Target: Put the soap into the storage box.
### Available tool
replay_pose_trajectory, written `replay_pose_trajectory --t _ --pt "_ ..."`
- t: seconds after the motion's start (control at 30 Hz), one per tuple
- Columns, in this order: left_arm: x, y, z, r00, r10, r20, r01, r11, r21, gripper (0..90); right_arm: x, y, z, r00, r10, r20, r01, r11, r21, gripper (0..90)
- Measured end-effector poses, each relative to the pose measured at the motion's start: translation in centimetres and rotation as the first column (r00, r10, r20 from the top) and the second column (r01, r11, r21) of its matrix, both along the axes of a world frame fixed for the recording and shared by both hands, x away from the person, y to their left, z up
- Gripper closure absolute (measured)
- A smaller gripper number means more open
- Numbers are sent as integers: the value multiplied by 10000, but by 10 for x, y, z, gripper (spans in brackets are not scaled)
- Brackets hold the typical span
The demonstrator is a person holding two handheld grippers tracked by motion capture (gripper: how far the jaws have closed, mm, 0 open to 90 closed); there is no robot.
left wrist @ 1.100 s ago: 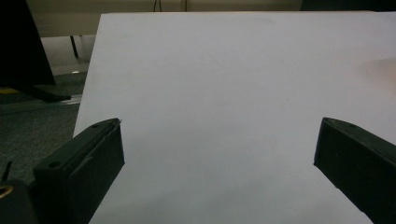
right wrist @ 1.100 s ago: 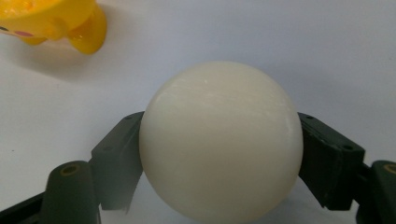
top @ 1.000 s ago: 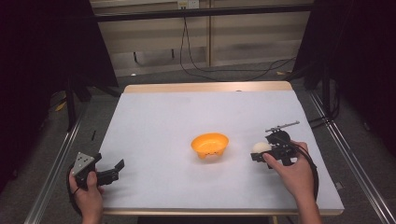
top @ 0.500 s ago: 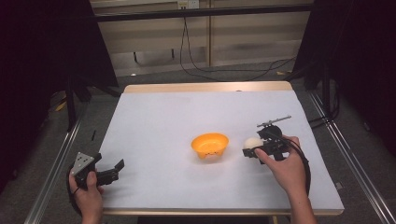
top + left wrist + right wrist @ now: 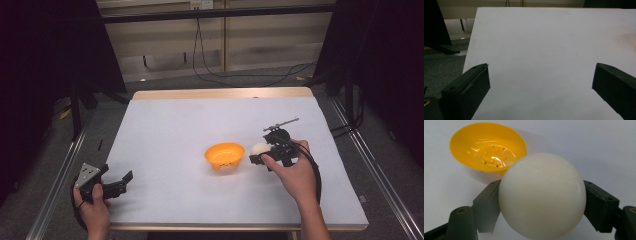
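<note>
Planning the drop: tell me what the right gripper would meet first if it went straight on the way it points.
Most likely the orange bowl: the right gripper, shut on the white ball, points at it. The gap between them is hard to judge.

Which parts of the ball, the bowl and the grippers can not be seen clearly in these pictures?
- White ball: its underside is cut off by the bottom edge of the right gripper view; in the high view it is small and partly behind the right gripper.
- Orange bowl: its near rim is hidden by the ball.
- Left gripper: both fingers are cut off by the frame edges.
</note>
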State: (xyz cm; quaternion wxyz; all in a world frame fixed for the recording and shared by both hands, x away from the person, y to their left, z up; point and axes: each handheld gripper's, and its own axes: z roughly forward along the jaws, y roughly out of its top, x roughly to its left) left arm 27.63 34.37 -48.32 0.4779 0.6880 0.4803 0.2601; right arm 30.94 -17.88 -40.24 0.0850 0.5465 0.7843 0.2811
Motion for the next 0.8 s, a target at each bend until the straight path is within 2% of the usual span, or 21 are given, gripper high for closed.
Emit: replay_pose_trajectory --t 0.3,0.43,0.8 --pt "0 1 0 10000 -15 -12 15 10000 27 13 7 18 4 9997 255 -32 -255 9996 87 235" --pt "0 1 0 10000 16 9 -16 10000 21 12 9 25 5 9995 325 18 -325 9994 -101 235" --pt "0 0 0 10000 43 26 -43 10000 -3 12 15 44 6 9983 578 -3 -578 9983 -92 235"
